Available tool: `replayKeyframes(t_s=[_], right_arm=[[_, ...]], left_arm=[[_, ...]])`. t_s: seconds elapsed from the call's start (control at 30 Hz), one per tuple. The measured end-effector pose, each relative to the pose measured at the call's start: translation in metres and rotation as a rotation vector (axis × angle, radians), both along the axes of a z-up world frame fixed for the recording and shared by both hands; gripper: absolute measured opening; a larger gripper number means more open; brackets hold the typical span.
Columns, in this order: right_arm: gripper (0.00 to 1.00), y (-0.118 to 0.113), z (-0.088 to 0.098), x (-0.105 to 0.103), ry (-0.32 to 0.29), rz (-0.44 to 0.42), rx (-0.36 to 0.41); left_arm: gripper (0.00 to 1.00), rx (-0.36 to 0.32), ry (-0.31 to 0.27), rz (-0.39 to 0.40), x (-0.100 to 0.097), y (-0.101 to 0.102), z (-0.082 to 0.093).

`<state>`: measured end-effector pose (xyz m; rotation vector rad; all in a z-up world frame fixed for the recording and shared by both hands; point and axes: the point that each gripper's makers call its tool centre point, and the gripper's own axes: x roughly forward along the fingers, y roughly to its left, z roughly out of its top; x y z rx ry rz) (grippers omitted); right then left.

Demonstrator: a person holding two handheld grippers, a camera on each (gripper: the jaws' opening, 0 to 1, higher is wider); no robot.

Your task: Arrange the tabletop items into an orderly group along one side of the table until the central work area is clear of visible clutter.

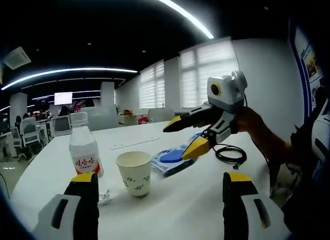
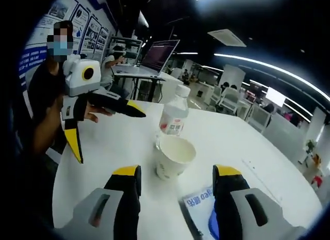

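A paper cup (image 1: 134, 172) is seen standing mid-table, just beside a water bottle (image 1: 85, 148), with a blue packet (image 1: 172, 159) nearby. Both the left gripper (image 1: 160, 182) and right gripper (image 2: 177, 177) are held with jaws wide apart, nothing between them. The cup (light, thin-walled, easily crushed) is judged best gripped gently across its middle.

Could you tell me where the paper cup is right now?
The paper cup stands upright on the white table, just right of the water bottle in the left gripper view.
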<state>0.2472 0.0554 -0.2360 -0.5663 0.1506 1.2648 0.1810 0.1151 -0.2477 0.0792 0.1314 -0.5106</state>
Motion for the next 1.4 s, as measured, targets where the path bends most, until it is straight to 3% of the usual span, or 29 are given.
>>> replayKeyframes(t_s=[0.4,0.97,1.4], right_arm=[[0.36,0.025,-0.009,-0.007,-0.049,0.052,-0.067],[0.2,0.06,-0.029,-0.014,-0.003,0.145,-0.114],[0.05,0.062,-0.036,-0.007,-0.043,0.131,-0.181]], left_arm=[[1.0,-0.014,0.007,0.029,-0.007,0.013,-0.007],[1.0,-0.02,-0.004,0.067,-0.022,0.034,-0.007],[1.0,-0.028,0.008,0.076,-0.026,0.042,-0.013]])
